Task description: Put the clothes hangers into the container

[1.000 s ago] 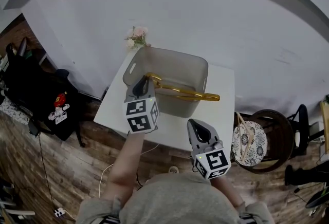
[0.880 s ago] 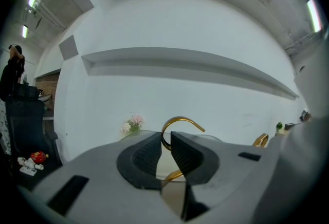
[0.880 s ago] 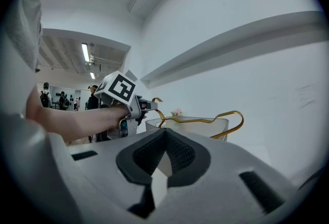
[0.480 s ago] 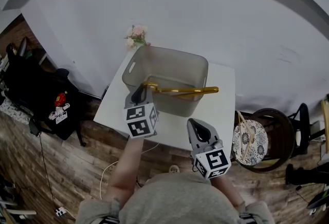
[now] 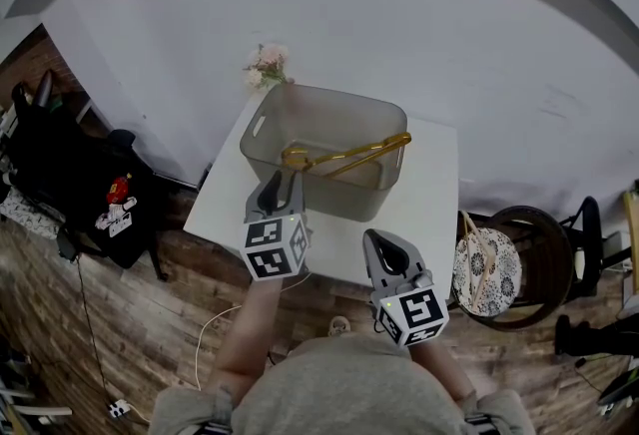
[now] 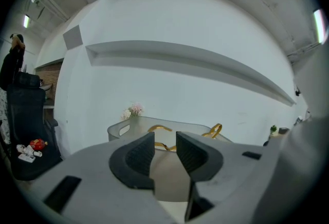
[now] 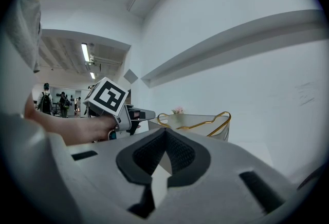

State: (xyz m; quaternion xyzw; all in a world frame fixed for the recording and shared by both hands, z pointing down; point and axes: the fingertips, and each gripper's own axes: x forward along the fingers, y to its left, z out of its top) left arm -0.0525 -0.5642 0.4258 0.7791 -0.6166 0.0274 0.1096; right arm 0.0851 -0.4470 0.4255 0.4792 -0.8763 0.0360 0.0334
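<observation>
In the head view, a translucent grey container [image 5: 321,192] was seen standing on a small white desk [image 5: 431,214] set against a white wall [image 5: 399,14], with a small bunch of pale flowers [image 5: 265,66] just behind the container's far left corner. A gold clothes hanger [image 5: 344,156] was seen lying inside the container, tilted, with its hook end low at the left and its other end propped on the right rim. The left claw [image 5: 279,186] was held just before the container's near wall, apart from the hanger, and the right claw [image 5: 387,256] was held lower and to the right, over the desk's near edge. A black bag [image 5: 70,174] was seen on the wooden floor [image 5: 110,323] at the left, and a chair [image 5: 486,273] with a patterned seat at the right. In the left gripper view, the left claw's jaws were seen standing apart and opening, with nothing gripped between them; only the container wall showed through the gap, and the hanger's gold curves were visible above the rim beyond. In the right gripper view, the right claw's jaws were seen closed tip to tip on nothing, while the left claw with its marker cube was seen at the left and the container with the hanger's raised end straight ahead.
</observation>
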